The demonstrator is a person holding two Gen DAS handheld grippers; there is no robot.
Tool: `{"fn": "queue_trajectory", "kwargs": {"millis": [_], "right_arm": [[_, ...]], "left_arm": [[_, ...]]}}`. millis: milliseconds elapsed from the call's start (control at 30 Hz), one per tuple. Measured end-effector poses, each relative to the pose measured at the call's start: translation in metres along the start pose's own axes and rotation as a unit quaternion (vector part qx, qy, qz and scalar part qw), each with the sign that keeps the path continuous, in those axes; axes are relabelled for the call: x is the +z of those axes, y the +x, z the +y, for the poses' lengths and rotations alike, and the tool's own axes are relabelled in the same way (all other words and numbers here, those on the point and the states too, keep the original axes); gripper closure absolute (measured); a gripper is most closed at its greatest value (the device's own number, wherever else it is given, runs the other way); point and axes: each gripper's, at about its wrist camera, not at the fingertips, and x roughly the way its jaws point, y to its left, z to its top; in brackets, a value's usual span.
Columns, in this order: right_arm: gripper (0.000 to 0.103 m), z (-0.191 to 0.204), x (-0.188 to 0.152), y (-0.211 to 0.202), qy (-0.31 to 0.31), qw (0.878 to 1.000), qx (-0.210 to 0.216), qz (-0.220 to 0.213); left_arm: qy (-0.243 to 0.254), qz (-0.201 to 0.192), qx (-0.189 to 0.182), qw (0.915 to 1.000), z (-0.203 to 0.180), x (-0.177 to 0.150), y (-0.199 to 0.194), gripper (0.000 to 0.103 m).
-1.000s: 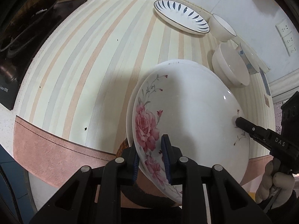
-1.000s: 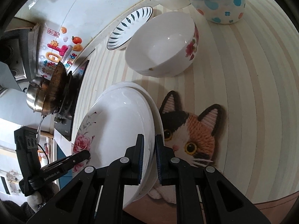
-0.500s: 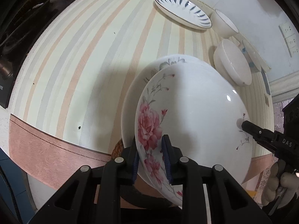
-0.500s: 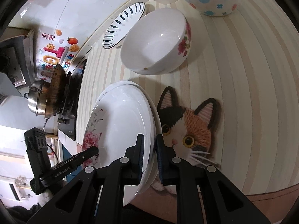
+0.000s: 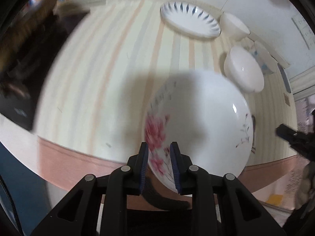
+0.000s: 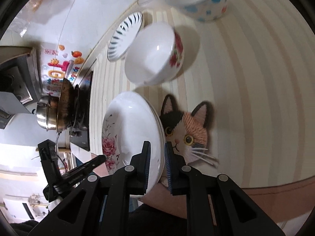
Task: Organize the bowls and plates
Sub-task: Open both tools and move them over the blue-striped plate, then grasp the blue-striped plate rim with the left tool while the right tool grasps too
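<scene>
- The left claw (image 5: 158, 163) pinches the near rim of the rose plate (image 5: 198, 122), its pads pressed on the pink flowers, at lower centre of the left wrist view.
- The right claw (image 6: 157, 165) is nearly closed on a plate rim at lower centre of its own view. Two rims lie nested there, and the pinched one appears to be the lower plate (image 6: 162, 131).
- The plates are tilted above the striped bench (image 6: 246, 78), partly covering a cat-shaped mat (image 6: 187, 131).
- A floral bowl (image 6: 155, 55) stands just above them in the frame, with a blue-streaked plate (image 6: 126, 37) to its upper left.
- A dotted bowl (image 6: 198, 0) sits at the top edge.
</scene>
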Motion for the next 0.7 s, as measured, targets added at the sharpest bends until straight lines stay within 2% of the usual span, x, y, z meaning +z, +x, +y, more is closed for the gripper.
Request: {"fn": "queue_trajectory", "kwargs": {"millis": [67,100,167,233,300,400,533,600,700], "right_arm": [[0.08,0.015,0.01,-0.018,-0.007,1.0,-0.001,-0.018],[0.072,0.022,0.016,-0.025,-0.01,1.0,-0.004,-0.025],[0.063,0.044,0.036,-0.037,-0.019,0.999,-0.002,-0.047],[0.061,0.062,0.055,-0.04,-0.027,0.998,-0.003,-0.059],[0.058,0.08,0.089,-0.033,-0.021,0.997,-0.018,-0.074],[0.058,0.092,0.132,-0.012,-0.011,0.995,-0.043,-0.085],[0.058,0.093,0.19,0.04,0.018,0.994,-0.077,-0.081],[0.058,0.085,0.214,0.067,0.048,0.993,-0.076,-0.071],[0.058,0.073,0.23,0.096,0.076,0.992,-0.082,-0.06]], "left_arm": [[0.005,-0.015,-0.011,0.9998,-0.002,0.019,-0.02,0.082],[0.008,-0.024,-0.015,0.9996,-0.002,0.034,-0.029,0.082],[0.012,-0.047,-0.025,0.9985,-0.003,0.065,-0.041,0.073],[0.016,-0.066,-0.025,0.9974,-0.003,0.1,-0.045,0.061],[0.016,-0.08,-0.025,0.9964,-0.002,0.134,-0.041,0.058],[0.019,-0.084,-0.023,0.9961,-0.005,0.19,-0.016,0.058],[0.026,-0.052,-0.02,0.9981,-0.003,0.249,0.043,0.058],[0.028,-0.028,-0.023,0.9989,0.0,0.268,0.07,0.058],[0.033,-0.005,-0.022,0.9992,0.002,0.288,0.103,0.058]]}}
